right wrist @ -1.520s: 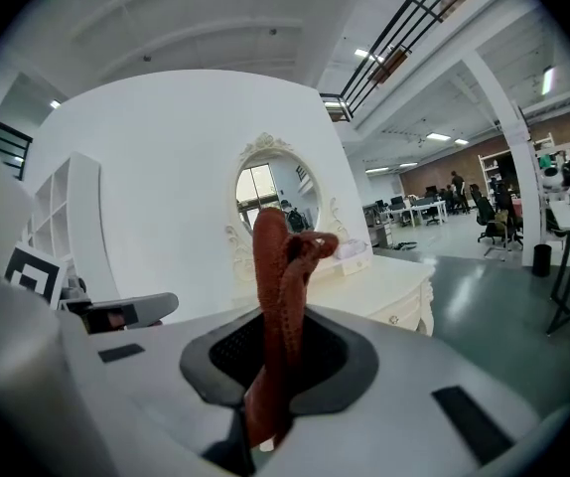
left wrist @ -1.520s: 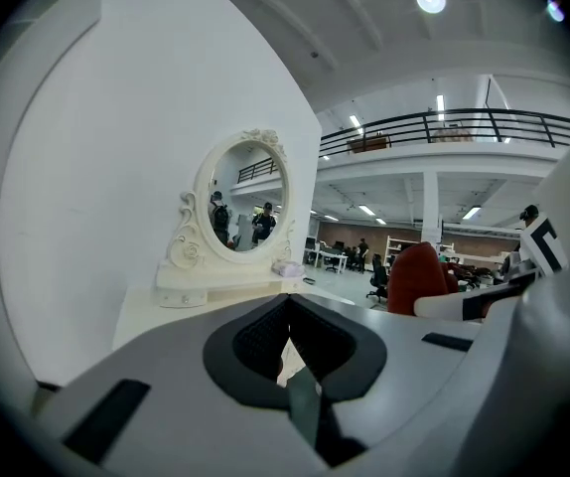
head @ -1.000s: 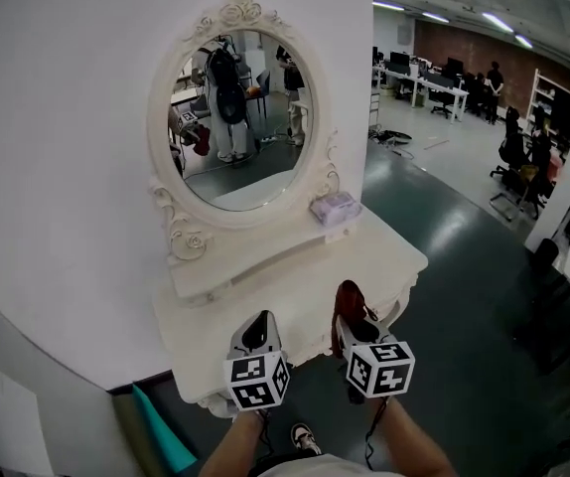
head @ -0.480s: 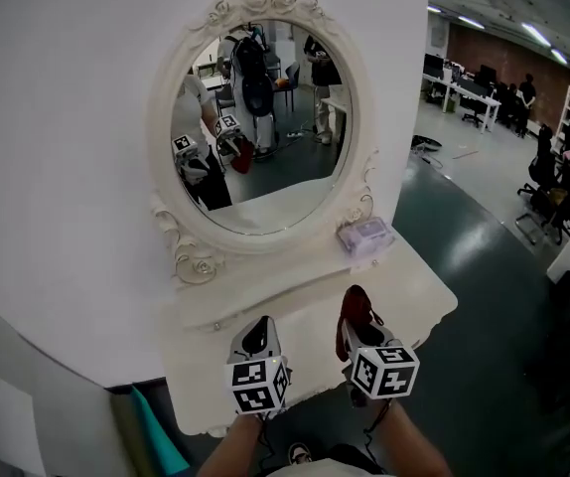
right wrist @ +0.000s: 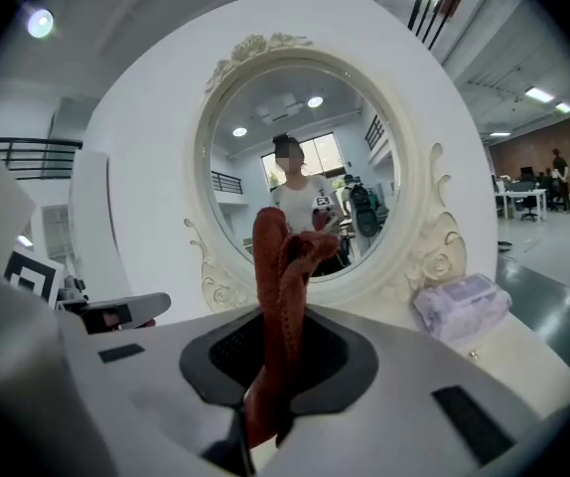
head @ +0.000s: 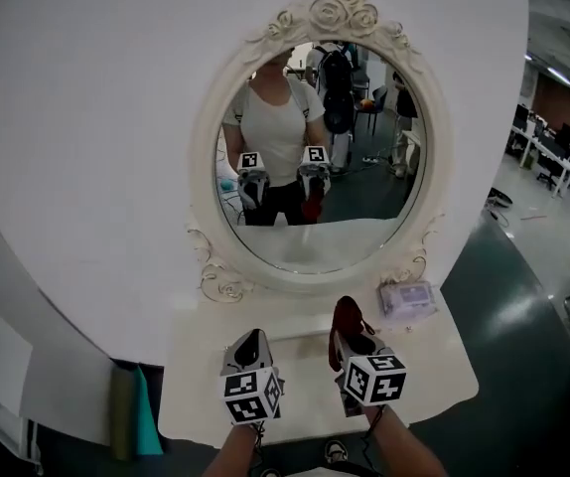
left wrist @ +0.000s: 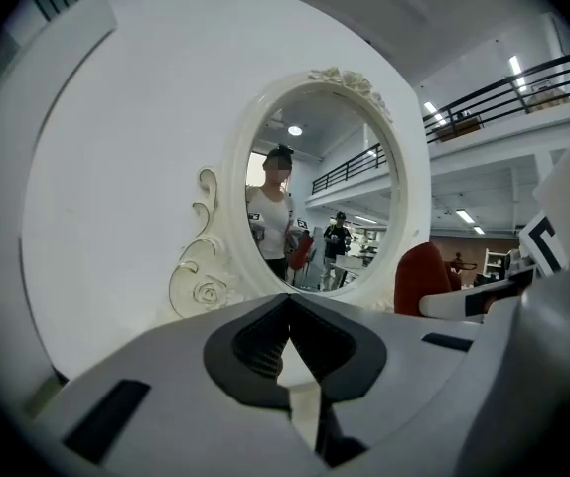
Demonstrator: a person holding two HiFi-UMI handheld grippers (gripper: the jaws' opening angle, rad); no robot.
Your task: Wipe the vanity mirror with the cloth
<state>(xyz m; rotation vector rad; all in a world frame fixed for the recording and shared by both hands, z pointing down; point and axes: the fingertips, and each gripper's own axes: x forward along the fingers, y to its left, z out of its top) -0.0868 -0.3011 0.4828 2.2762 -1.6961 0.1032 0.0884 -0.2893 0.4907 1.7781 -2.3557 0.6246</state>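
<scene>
The right gripper (right wrist: 275, 366) was clenched on the red cloth (right wrist: 283, 266), which stood bunched above its jaws, apparently so a loose end could meet the glass. The vanity mirror (head: 320, 157) stood ahead of both jaws, untouched. The left gripper (left wrist: 287, 341) was closed, empty, seemingly spare.

White carved vanity table (head: 429, 366) backs onto white wall, feet on dark green floor (head: 523, 296). Oval vanity mirror (head: 320, 147) in cream rose-carved frame stands upright at table's back edge, centred. Pale lilac soft plastic packet (head: 407, 298) lies at right rear, just beside frame's lower right scroll. Teal flat panel (head: 146, 415) stands on floor at table's left end.
</scene>
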